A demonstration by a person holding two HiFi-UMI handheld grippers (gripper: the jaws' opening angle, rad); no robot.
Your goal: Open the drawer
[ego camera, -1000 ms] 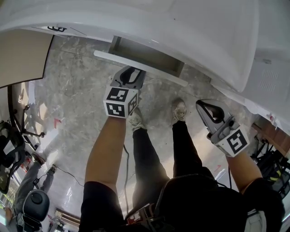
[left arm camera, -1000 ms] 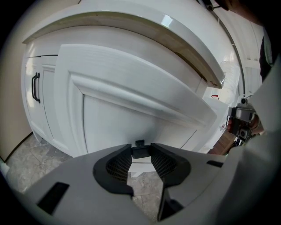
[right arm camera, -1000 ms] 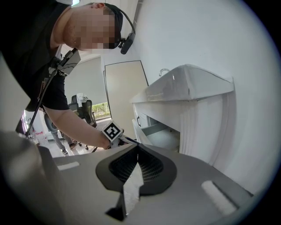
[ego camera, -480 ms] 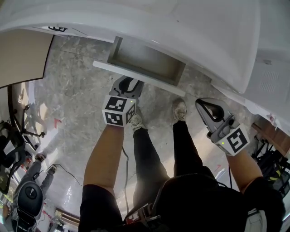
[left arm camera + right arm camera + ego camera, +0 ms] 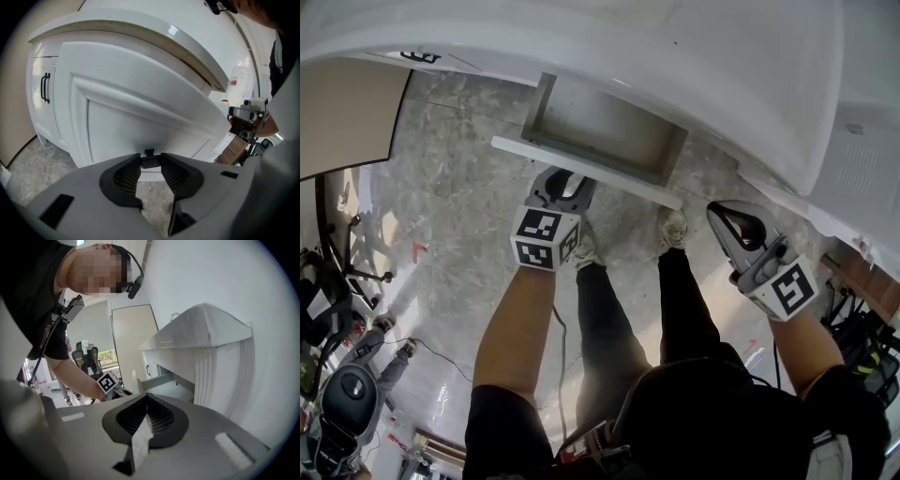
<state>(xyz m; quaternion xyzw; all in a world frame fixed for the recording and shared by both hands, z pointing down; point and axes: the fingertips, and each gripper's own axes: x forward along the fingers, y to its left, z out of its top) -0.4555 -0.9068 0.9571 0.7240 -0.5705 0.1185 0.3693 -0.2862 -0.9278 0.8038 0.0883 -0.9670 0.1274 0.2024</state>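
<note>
While the left tool [image 5: 566, 180] clamps the drawer handle [image 5: 150, 162], the right tool [image 5: 146, 404] hangs closed and empty.

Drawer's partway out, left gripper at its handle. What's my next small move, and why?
Probably pull the left gripper straight back toward yourself: its jaws clamp the black handle, and the drawer front stands only partly clear of the cabinet, so more travel seems left.

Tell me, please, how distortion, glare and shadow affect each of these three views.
Head view: sharp, the white countertop bowed by the wide lens, sheen on the floor. Left gripper view: dark round vignette, the drawer front curved, the left tongs on its handle in shadow. Right gripper view: the white cabinet side nearly washed out.
</note>
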